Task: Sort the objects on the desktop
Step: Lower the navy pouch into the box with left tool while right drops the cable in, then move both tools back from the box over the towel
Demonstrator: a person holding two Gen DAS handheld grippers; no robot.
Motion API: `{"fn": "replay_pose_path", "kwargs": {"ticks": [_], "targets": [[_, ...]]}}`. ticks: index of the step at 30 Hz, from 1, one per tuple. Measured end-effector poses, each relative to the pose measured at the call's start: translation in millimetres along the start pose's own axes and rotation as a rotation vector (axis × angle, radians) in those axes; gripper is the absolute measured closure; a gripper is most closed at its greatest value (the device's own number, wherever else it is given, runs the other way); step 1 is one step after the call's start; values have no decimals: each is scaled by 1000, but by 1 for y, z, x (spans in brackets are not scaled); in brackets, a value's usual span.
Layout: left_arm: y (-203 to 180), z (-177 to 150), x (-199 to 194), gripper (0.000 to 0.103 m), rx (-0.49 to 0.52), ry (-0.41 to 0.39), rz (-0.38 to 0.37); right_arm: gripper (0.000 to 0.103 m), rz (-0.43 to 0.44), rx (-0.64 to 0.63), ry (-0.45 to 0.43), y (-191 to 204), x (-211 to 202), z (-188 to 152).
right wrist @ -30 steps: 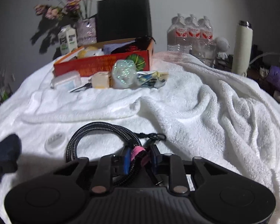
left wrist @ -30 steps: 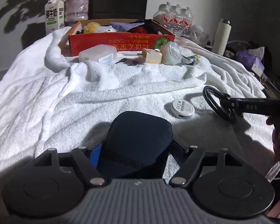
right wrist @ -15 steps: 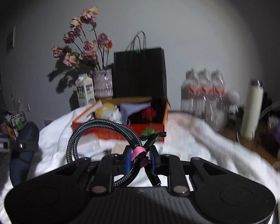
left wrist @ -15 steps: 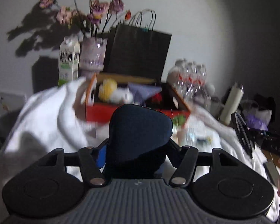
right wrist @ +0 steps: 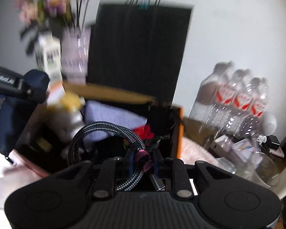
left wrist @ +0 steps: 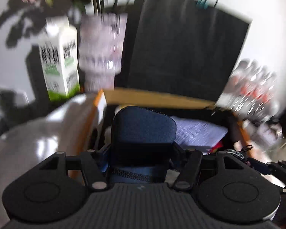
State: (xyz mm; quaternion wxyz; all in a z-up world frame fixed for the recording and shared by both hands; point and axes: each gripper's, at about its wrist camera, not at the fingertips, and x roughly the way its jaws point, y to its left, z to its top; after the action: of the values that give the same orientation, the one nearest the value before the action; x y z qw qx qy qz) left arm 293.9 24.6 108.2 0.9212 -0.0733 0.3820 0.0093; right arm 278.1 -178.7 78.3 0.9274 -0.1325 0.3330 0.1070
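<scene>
Both hand-held grippers have left the white towel where they stood a second ago and now hang over the open cardboard box [right wrist: 178,131] at the back of the bench; the strong blur in both views fits a fast carry. The round white disc seen earlier on the towel is out of view. Judged against the task, the pick-up of two items is done and the drop into the box is the step in hand.

Left hand-held gripper [left wrist: 141,156]: jaws stand moderately wide and are closed on a dark blue zipped pouch [left wrist: 143,131], gripped at its lower part, its rounded top standing up ahead of the fingers. The pouch hangs above the left part of the box, just in front of the milk carton [left wrist: 60,57] and the flower vase [left wrist: 101,49].

Right hand-held gripper [right wrist: 141,162]: jaws nearly closed, pinching a coiled braided cable [right wrist: 104,131] at its pink tie, the loop rising up and to the left. The coil hangs over the box contents: a lilac cloth [right wrist: 112,116], a red item [right wrist: 145,131] and a yellow and white soft toy [right wrist: 72,110].

Behind the box stand a black paper bag [right wrist: 139,47] and, to the right, a pack of water bottles [right wrist: 236,99]. Neither item has yet been let go; whether either touches the contents of the box cannot be told.
</scene>
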Motion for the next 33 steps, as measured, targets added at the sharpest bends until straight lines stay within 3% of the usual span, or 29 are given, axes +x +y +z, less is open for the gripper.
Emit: {"fn": "replay_pose_path", "kwargs": {"ticks": [3,5,7,11,14,18,23,27,33], "targets": [[-3,-6,33,34,19,63,19,83,5,-47,101,15,36,-2],[1,-7,35,32,13,65,-10,83,-1,-62,155,21,55,-3],[11,-3,30,31,-14,63,-54,78,4,-36,153,19,55,0],[29,15,4,26,-83,-15,-77,50,94,111,92,-4,27,13],[36,18,-22,22,-97,-58,-72,49,131,162,39,-16,-5,20],[36,7,-54,21,-82,-22,-56,46,147,182,-14,-21,-51,19],[27,-52,-115,18,37,-60,-61,35,218,180,-81,-22,-112,-16],[23,-118,-171,15,85,-106,-113,32,283,184,-115,-11,-163,-71],[19,-219,-246,7,95,-207,-177,20,285,185,-157,18,-226,-168]]}}
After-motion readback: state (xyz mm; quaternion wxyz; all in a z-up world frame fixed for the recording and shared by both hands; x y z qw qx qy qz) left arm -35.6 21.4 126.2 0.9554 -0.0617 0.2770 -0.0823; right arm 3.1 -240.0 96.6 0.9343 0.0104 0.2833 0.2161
